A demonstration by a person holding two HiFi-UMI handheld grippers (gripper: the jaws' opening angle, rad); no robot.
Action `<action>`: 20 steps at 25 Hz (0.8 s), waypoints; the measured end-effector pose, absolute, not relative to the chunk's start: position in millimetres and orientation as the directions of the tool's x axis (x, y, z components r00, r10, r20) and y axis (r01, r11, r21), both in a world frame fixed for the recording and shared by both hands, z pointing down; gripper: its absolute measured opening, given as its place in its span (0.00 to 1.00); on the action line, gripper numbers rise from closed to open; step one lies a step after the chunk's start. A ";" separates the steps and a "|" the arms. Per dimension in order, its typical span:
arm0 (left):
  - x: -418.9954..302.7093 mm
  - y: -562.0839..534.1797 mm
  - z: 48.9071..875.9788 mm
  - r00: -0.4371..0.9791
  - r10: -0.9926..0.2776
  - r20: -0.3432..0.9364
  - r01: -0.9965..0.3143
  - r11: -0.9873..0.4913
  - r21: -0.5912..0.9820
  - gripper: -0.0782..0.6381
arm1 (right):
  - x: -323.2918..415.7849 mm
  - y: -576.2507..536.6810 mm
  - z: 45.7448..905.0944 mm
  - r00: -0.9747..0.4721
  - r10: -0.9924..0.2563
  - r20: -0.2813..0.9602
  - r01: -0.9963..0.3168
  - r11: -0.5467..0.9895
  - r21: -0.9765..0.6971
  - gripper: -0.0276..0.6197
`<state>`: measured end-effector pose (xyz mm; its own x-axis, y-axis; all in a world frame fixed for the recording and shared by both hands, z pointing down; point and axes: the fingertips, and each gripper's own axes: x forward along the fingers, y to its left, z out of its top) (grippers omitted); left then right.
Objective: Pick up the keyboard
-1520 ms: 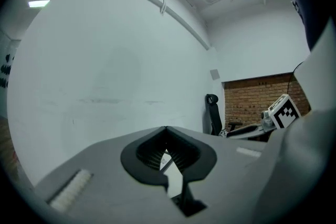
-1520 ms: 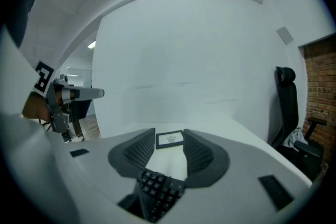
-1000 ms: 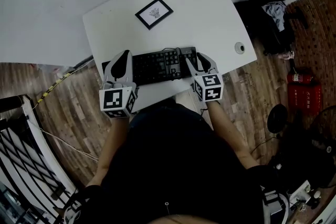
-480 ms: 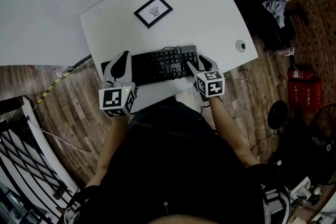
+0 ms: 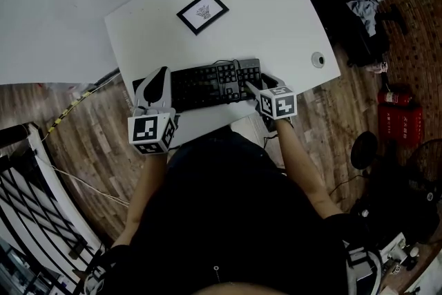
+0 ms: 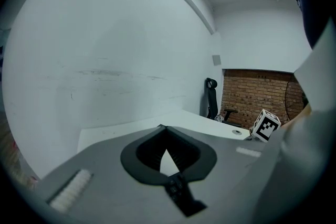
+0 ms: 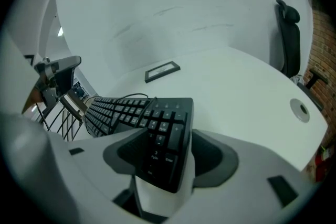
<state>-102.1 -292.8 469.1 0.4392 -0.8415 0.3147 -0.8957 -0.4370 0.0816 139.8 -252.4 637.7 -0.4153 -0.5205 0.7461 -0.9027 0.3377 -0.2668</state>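
The black keyboard lies along the near edge of the white table. My left gripper sits over its left end. In the left gripper view the left gripper is shut, tips together, with a dark strip of keys showing low in the gap behind the tips. Over at the right end, my right gripper has its jaws opening. There the number-pad end of the keyboard lies between the spread jaws of the right gripper, and the pads do not press on it.
A black-framed picture lies at the table's far side. A round cable port sits near the right edge. A cable runs from the keyboard's back. A black office chair and a red fire extinguisher stand to the right on the wooden floor.
My right gripper has sunk and tipped down over the keyboard's right end, and its jaws have spread wider. The left gripper has stayed in place, shut.
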 end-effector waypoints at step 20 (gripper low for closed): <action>-144.0 -275.4 507.8 0.357 -0.835 0.418 -0.931 -0.353 0.090 0.12 | 147.2 -250.0 631.6 -0.302 -0.416 0.858 -0.947 0.235 -0.219 0.34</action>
<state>-144.0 -275.4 507.8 0.3572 -0.8355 0.4176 -0.9312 -0.3531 0.0901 147.2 -250.0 631.6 -0.3017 -0.4158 0.8579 -0.9470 0.2350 -0.2191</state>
